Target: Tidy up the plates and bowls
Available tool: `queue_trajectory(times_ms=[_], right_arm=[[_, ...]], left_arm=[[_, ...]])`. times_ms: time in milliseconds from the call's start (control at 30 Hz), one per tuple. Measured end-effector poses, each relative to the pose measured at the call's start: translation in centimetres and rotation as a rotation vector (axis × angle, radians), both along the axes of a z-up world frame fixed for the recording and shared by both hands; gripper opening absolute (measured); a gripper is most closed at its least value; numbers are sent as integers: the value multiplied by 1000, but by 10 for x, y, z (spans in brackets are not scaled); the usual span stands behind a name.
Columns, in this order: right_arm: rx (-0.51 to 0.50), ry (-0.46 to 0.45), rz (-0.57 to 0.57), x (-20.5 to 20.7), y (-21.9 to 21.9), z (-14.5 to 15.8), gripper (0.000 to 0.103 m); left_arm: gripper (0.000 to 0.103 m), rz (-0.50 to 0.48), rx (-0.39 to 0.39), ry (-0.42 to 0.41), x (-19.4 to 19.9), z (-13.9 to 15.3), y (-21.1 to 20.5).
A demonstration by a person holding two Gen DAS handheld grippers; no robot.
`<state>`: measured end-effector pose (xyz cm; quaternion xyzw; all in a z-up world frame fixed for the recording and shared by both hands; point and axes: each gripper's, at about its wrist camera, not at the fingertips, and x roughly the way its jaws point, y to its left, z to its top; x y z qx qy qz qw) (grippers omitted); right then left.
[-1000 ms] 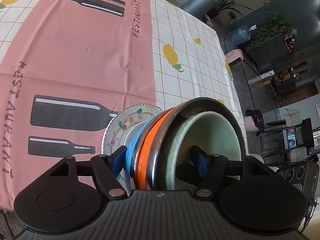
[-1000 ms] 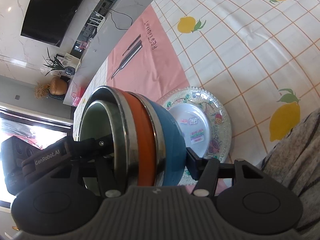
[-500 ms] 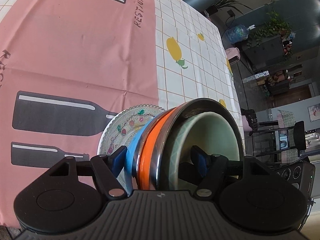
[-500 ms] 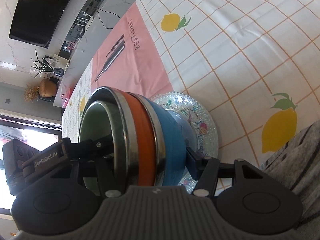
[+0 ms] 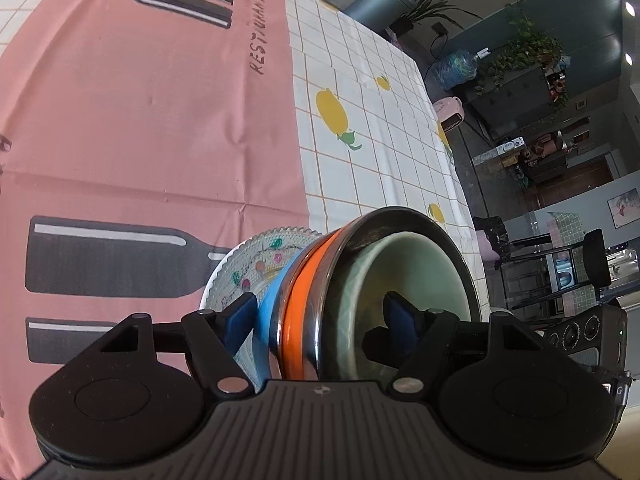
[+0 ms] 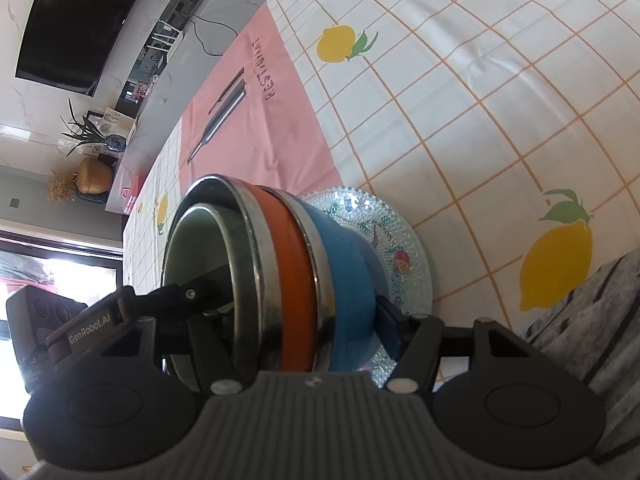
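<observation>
A nested stack of bowls [image 5: 304, 300] [image 6: 292, 280], blue outermost, then steel with an orange band, pale green innermost, rests on a patterned glass plate [image 5: 248, 264] [image 6: 400, 240]. My left gripper [image 5: 320, 316] straddles the stack, one blue pad [image 5: 240, 312] by the blue bowl's outside and the other inside the green bowl. Its jaws are opening. My right gripper [image 6: 296, 328] straddles the opposite side. One of its pads [image 6: 388, 332] is beside the blue bowl; the other is hidden inside the stack. Its jaws are opening too. The left gripper's finger [image 6: 188, 296] reaches into the bowl.
The plate lies where a pink runner [image 5: 160, 120] printed with bottles meets the white lemon-print tablecloth [image 6: 480, 100]. The table edge [image 5: 460, 184] is near, with floor, chairs and plants beyond. A grey striped sleeve [image 6: 592, 320] is close on the right.
The bowl stack has come down over the plate and now covers its white centre. Both pairs of jaws have widened slightly around the stack.
</observation>
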<state>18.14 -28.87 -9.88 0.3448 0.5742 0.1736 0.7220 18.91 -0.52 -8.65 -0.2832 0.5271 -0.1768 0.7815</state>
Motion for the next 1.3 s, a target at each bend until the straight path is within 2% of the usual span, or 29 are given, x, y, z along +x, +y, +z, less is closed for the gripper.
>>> queue_trajectory(times_ms=[300, 400, 500, 633, 767, 1000, 1133, 1300], right_arm=[[-37, -66, 22, -2, 0, 16, 81], [-64, -136, 35, -5, 2, 29, 86], [-117, -213, 29, -10, 2, 46, 90], [-221, -330, 7, -26, 0, 70, 90], [-355, -457, 4, -54, 4, 94, 91], [-630, -574, 42, -105, 22, 108, 91], [-677, -613, 95, -131, 32, 108, 91], [-671, -630, 108, -154, 37, 109, 91]], left_arm=[[86, 7, 198, -165, -15, 28, -8], [86, 6, 262, -224, -23, 36, -11], [88, 52, 337, -275, -33, 47, -11], [90, 107, 463, -357, -51, 62, -16], [91, 117, 603, -447, -75, 80, -25], [91, 176, 668, -509, -116, 109, -33], [91, 192, 686, -518, -138, 114, -41], [91, 193, 700, -525, -158, 113, -51]])
